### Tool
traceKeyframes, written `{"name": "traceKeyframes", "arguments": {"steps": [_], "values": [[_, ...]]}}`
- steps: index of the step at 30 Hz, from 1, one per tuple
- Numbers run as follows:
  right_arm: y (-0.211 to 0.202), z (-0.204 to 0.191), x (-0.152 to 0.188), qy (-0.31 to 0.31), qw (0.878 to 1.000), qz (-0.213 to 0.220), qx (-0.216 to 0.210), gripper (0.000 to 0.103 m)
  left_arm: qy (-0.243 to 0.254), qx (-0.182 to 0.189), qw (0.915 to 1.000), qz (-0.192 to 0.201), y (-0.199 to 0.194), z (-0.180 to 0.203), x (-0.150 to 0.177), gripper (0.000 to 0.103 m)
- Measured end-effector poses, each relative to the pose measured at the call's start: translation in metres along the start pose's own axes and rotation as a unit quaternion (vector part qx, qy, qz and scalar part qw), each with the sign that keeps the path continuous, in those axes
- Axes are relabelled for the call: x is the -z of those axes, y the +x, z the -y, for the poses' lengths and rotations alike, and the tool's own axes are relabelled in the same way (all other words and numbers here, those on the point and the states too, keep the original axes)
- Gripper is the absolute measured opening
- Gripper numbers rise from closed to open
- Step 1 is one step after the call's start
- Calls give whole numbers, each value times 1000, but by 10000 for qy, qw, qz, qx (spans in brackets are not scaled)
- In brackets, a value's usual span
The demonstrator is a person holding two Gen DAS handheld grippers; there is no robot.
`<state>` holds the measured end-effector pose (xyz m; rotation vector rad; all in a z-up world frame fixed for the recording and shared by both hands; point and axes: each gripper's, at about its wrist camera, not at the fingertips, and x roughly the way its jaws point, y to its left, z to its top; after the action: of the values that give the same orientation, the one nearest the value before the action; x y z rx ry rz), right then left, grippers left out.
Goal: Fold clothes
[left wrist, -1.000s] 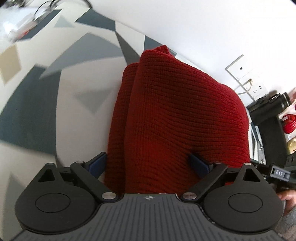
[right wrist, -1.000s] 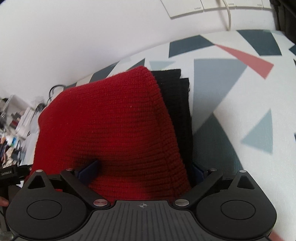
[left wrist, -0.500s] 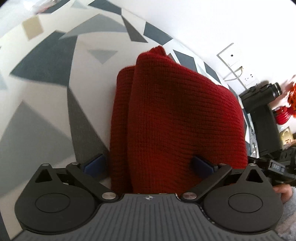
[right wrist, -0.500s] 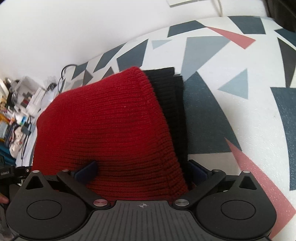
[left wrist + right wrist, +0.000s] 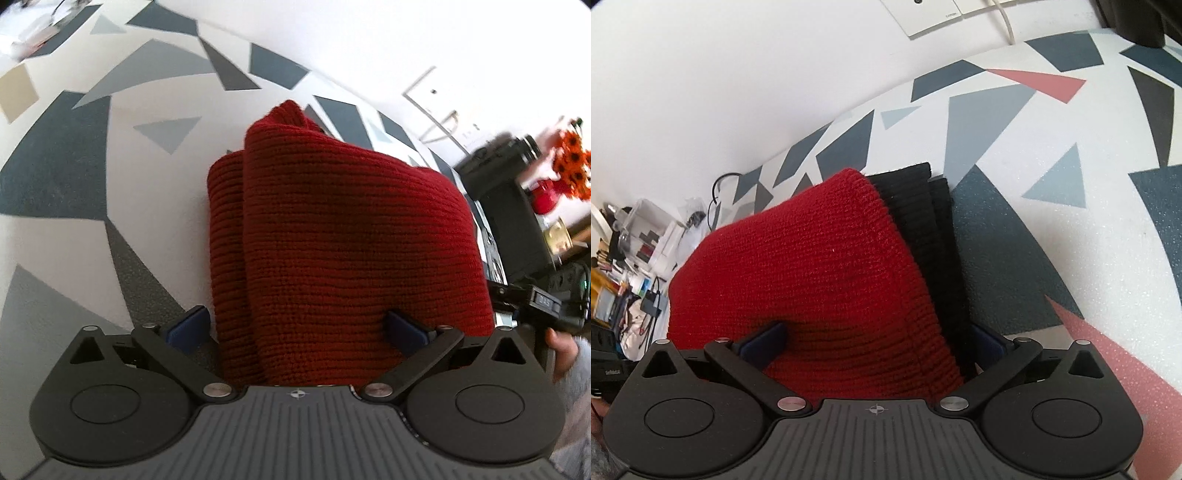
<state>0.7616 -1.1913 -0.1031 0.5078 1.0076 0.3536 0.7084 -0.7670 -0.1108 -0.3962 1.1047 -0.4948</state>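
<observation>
Left wrist view: the left gripper (image 5: 295, 326) has its jaws clamped on the thick folded stack of the red knit sweater (image 5: 343, 236), held above the patterned tabletop (image 5: 74, 177).

Right wrist view: the right gripper (image 5: 875, 341) clamps the red layers and the black knit layers (image 5: 938, 236) together. The bulky stack could slip free or sag unevenly if the two grippers drift apart.

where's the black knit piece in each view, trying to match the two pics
Left wrist: not visible; only the red knit shows, filling the centre between the left hand-held gripper's fingers.
Right wrist: black knit lies just right of centre, against the red knit's right edge, running down into the right hand-held gripper.
Shared landmark: the triangle-patterned surface under the clothes.
</observation>
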Motion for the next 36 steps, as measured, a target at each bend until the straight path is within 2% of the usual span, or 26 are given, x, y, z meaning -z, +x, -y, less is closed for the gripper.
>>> {"name": "traceKeyframes", "arguments": {"steps": [4, 7, 11, 12, 13, 15, 17, 21, 24, 27, 28, 29, 30, 31, 34, 36], "values": [[2, -3, 0, -208, 9998, -47, 19, 102, -109, 284, 9995, -122, -3, -10, -4, 103], [1, -3, 0, -242, 9997, -72, -30, 102, 4, 429, 9990, -113, -3, -13, -3, 103], [-1, -4, 4, -381, 9993, -23, -12, 102, 32, 426, 9991, -26, 0, -6, -1, 102], [0, -6, 4, -410, 9992, -5, 22, 102, -11, 497, 9988, -37, 3, -3, -1, 101], [0, -8, 4, -428, 9991, 7, 61, 102, -185, 855, 9961, -112, 8, 0, -1, 100], [3, -14, 3, -358, 9993, -24, 50, 100, -206, 964, 9950, -154, 18, 12, 0, 101], [7, -18, 1, -212, 9997, -99, -62, 94, -244, 987, 9947, -122, 19, 12, 0, 103], [9, -18, 0, -256, 9995, -111, -126, 93, -323, 1030, 9941, -50, 20, 8, 0, 103], [11, -17, -2, -338, 9992, -113, -180, 98, -382, 1061, 9936, 4, 21, 6, 0, 103], [13, -21, -1, -414, 9990, -78, -130, 102, -348, 939, 9950, 61, 26, 10, -2, 103], [13, -23, -1, -429, 9990, -90, -89, 100, -242, 967, 9950, 35, 26, 12, -2, 102], [12, -25, -2, -423, 9990, -126, -98, 92, -235, 883, 9958, 36, 26, 15, -1, 100], [10, -26, -3, -408, 9989, -165, -157, 74, -239, 785, 9966, 40, 25, 17, 0, 97], [7, -27, -4, -394, 9988, -204, -216, 64, -324, 746, 9967, 25, 24, 18, 1, 92], [-2, -30, -5, -475, 9979, -320, -303, 46, -438, 694, 9966, -2, 19, 20, 4, 86], [-6, -27, -4, -468, 9975, -386, -357, 45, -425, 700, 9966, 13, 18, 19, 6, 88]]}}
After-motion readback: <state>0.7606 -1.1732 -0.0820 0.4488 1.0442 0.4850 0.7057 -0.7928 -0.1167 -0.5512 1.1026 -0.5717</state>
